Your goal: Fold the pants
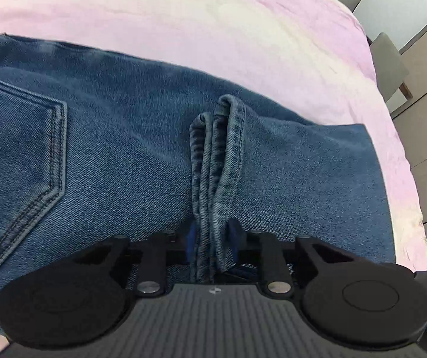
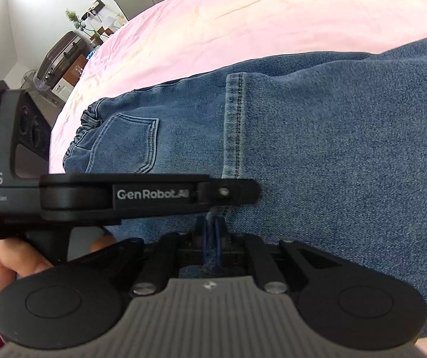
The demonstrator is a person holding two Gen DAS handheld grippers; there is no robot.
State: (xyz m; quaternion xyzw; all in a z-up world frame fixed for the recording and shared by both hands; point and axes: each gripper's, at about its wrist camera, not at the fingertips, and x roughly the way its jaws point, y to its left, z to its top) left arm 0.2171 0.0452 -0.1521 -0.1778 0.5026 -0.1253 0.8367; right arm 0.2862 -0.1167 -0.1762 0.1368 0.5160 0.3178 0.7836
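Observation:
Blue denim pants (image 1: 109, 137) lie on a pink bedsheet (image 1: 213, 24), a back pocket (image 1: 19, 161) at the left. My left gripper (image 1: 212, 238) is shut on a bunched fold of the leg hem (image 1: 222, 149). In the right wrist view the pants (image 2: 332, 155) are folded over, the leg hem (image 2: 234, 125) lying across near the pocket (image 2: 127, 146) and waistband (image 2: 85, 125). My right gripper (image 2: 212, 235) is shut on a thin pinch of the hem edge. The left gripper's body (image 2: 151, 194) crosses just in front of it.
Grey chairs (image 1: 389, 62) stand beyond the bed's right edge. In the right wrist view a dark suitcase (image 2: 61, 56), a small plant (image 2: 74, 18) and clutter sit at the far left by a white wall. A hand (image 2: 1, 268) holds the left gripper's handle.

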